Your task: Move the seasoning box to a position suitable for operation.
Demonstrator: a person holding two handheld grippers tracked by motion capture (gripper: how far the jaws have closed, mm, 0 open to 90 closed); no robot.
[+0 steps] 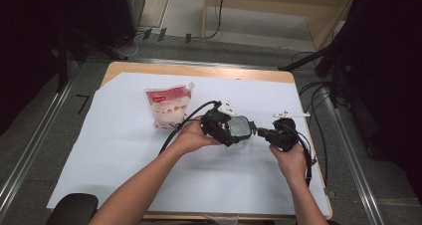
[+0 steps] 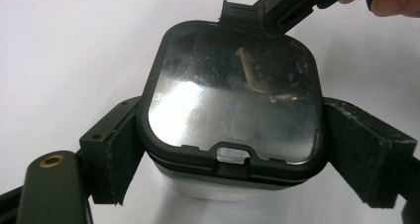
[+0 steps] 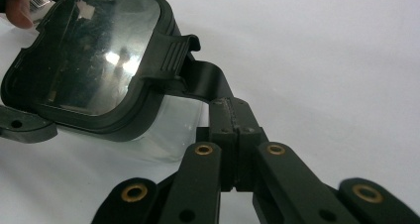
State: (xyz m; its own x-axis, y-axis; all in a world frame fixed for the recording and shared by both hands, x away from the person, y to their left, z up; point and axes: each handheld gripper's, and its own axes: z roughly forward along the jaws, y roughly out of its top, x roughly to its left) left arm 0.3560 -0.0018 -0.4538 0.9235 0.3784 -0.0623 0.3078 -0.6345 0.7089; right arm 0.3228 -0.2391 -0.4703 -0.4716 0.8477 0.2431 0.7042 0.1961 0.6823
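A clear container with a black-rimmed window lid stands on the white sheet, right of centre. My left gripper is shut on it, with one pad against each side wall. The right gripper comes in from the other side with its jaws pressed together. Its tip rests under the ribbed latch tab at the lid's edge. In the high view the right gripper points left at the container, and a hand holds each tool.
A white and red pouch lies on the sheet behind and left of the container. The white sheet covers most of the wooden table. Cables trail off the table's right side, and a dark chair back sits at the near left corner.
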